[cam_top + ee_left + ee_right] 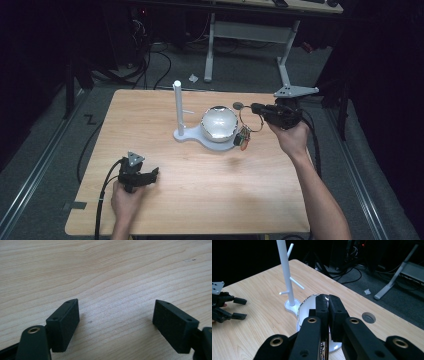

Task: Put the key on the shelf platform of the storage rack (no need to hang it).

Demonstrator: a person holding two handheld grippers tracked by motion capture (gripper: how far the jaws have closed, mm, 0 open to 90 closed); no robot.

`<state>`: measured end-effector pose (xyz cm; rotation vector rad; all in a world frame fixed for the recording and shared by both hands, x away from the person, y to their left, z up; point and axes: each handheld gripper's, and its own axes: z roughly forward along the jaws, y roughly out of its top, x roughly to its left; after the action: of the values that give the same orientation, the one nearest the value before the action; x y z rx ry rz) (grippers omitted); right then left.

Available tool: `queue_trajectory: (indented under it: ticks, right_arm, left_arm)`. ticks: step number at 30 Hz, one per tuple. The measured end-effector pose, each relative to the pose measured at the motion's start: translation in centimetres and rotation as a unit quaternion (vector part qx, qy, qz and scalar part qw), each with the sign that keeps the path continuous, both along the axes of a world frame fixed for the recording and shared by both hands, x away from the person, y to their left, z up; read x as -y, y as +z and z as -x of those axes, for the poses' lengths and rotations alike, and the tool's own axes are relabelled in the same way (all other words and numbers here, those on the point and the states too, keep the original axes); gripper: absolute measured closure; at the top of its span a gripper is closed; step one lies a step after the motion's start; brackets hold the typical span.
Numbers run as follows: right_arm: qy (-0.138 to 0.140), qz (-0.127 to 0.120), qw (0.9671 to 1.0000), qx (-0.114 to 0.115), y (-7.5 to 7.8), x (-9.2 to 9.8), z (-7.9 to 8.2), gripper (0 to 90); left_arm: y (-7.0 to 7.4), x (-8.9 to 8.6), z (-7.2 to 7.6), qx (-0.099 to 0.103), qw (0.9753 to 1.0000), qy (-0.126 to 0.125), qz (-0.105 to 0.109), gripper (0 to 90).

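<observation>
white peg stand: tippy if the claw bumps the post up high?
Probably tippy up high: the post is tall and thin. A low push would more likely slide it, since the flat base is wide and carries the shiny dome. The thin pegs may flex.

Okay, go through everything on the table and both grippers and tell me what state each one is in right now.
Left gripper: open, low over bare wood.
Right gripper: shut on key ring.
Key ring: hanging from right gripper beside bowl, small tags dangling.
Metal bowl: upright on white stand base.
White stand: upright, pegs bare.
Table: hole near far edge.
</observation>
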<state>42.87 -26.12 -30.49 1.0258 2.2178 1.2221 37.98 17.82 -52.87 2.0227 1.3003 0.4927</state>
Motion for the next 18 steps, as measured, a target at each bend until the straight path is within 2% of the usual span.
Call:
queue_trajectory:
  ticks: [18]
  right_arm:
    - [0.002,0.005,1.0000,-0.004,1.0,-1.2,-1.9,87.7]
  left_arm:
    - [0.0,0.0,0.0,-0.001,1.0000,0.000,0.001,21.9]
